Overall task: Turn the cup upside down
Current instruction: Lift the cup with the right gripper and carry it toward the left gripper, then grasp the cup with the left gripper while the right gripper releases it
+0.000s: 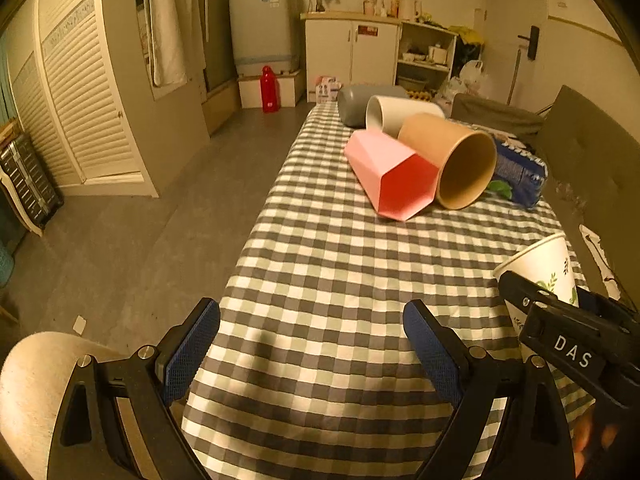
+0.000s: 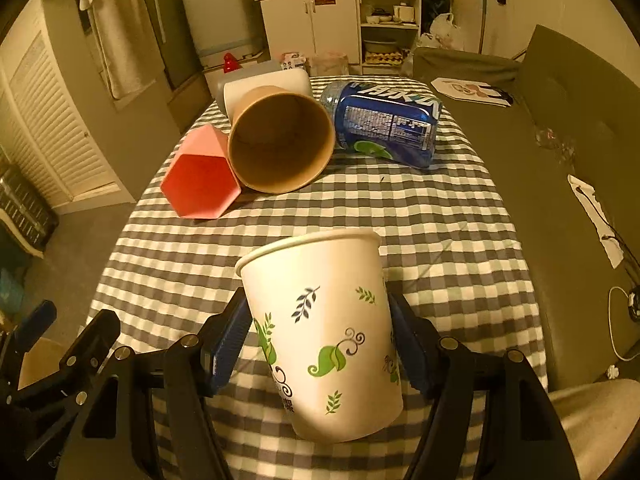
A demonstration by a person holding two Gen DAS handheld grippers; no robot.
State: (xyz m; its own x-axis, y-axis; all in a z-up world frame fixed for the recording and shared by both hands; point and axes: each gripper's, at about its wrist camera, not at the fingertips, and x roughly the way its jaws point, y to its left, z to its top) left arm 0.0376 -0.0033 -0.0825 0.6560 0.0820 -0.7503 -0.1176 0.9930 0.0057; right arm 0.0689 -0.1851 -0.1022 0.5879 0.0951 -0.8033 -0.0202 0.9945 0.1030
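Observation:
A white paper cup with green leaf prints point(image 2: 324, 328) is clamped between the blue pads of my right gripper point(image 2: 320, 340). It is held above the checked tablecloth point(image 2: 440, 220), tilted with its rim pointing away and up. In the left wrist view the same cup point(image 1: 548, 268) shows at the right edge with the right gripper point(image 1: 568, 332) around it. My left gripper point(image 1: 312, 344) is open and empty over the near end of the table.
A pink hexagonal cup point(image 2: 200, 176), a brown paper cup point(image 2: 280, 140), a white cup point(image 1: 396, 114) and a grey one point(image 1: 356, 104) lie on their sides at the far end. A blue can point(image 2: 384, 124) lies beside them. A dark sofa point(image 2: 560, 128) stands to the right.

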